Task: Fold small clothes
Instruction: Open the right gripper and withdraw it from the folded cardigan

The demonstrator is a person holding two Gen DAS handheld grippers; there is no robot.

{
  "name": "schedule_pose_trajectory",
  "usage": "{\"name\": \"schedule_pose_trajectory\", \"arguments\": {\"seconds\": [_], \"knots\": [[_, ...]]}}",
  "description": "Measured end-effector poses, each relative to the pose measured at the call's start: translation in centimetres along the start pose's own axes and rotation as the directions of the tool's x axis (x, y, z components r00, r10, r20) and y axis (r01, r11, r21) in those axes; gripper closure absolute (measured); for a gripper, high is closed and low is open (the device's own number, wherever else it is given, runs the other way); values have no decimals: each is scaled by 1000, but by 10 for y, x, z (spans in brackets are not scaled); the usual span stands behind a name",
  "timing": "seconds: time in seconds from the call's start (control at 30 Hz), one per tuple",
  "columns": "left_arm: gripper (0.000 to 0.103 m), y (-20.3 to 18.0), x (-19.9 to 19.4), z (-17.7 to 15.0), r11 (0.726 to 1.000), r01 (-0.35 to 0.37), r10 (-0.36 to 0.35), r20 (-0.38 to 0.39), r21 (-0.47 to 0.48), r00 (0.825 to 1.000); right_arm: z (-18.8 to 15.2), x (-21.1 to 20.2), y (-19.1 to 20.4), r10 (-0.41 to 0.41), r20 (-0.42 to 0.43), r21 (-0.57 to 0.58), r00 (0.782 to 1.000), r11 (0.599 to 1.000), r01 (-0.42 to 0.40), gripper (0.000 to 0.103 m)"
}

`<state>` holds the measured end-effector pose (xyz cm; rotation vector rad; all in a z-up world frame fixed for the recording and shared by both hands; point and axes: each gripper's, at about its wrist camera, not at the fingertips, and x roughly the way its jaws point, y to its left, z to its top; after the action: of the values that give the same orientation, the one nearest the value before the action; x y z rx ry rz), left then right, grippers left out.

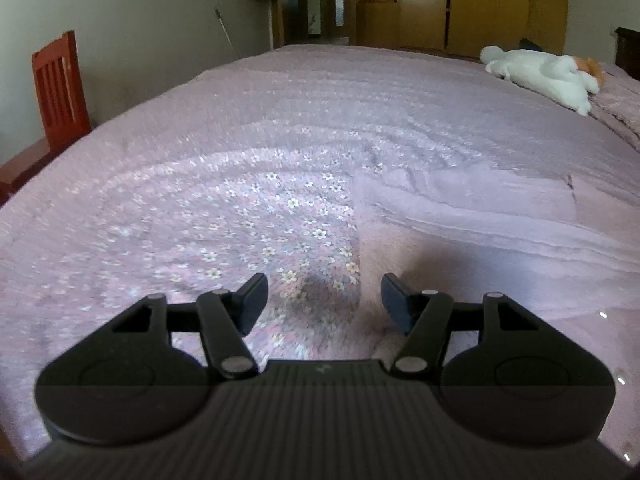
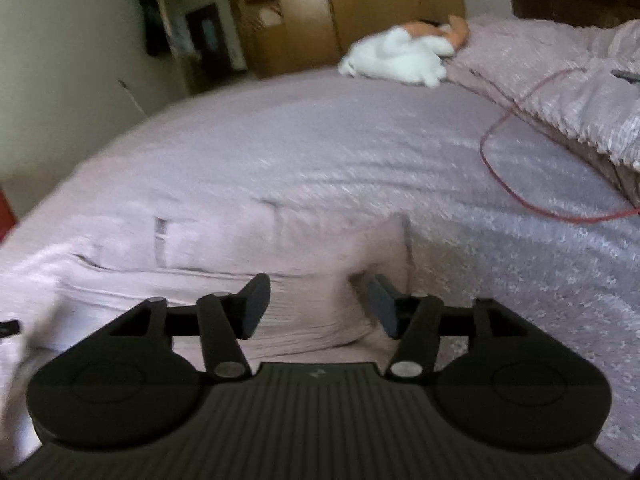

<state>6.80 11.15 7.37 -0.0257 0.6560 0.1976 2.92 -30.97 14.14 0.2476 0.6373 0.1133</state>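
Lilac garment [image 1: 460,216], a small pale piece of clothing, lay flat on the bed [image 1: 200,128], its colour close to that of the flowered bedspread beneath it. In the left wrist view its straight left edge ran away from the camera, and the cloth spread off to the right of that edge in soft, blurred folds. The left gripper [image 1: 324,300] hung low over the garment's near left edge, its two fingers [image 1: 254,300] spread wide with only bedspread and cloth edge showing between them; nothing was pinched. In the right wrist view the garment [image 2: 240,248] lay directly ahead, a short seam or tab showing on its left part. The right gripper [image 2: 318,304] sat at the garment's near right corner, fingers [image 2: 256,304] apart, with bunched cloth lying in the gap; the right finger [image 2: 384,304] seemed to be against a raised fold, though blur made contact hard to judge. Far beyond the garment, a white soft toy [image 1: 540,72] lay on the bed. Well left of the garment, off the bed, stood a red wooden chair [image 1: 60,88]. Right of the garment, a thin red cord [image 2: 520,168] looped over the bedspread.
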Motion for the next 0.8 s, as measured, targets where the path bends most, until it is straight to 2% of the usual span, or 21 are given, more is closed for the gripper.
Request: {"name": "schedule_pose_trajectory", "arguments": {"seconds": [0.17, 0.33, 0.53, 0.63, 0.8], "knots": [[38, 0, -40, -9, 999, 10, -10, -3, 50, 1000, 0, -56, 7, 91, -1, -25, 996, 996, -91, 31], [38, -1, -72, -28, 998, 34, -33, -26, 56, 999, -14, -107, 24, 153, -27, -54, 988, 987, -154, 26], [38, -7, -109, -47, 993, 53, -48, -45, 107, 998, -42, -156, 49, 279, -77, -47, 957, 958, -283, 22], [38, -10, -127, -53, 988, 74, -70, -35, 135, 997, -56, -174, 66, 280, -76, -99, 957, 953, -286, 17], [38, -11, -154, -64, 979, 141, -143, 4, 147, 990, -83, -191, 83, 242, -98, -168, 965, 952, -256, 15]]}}
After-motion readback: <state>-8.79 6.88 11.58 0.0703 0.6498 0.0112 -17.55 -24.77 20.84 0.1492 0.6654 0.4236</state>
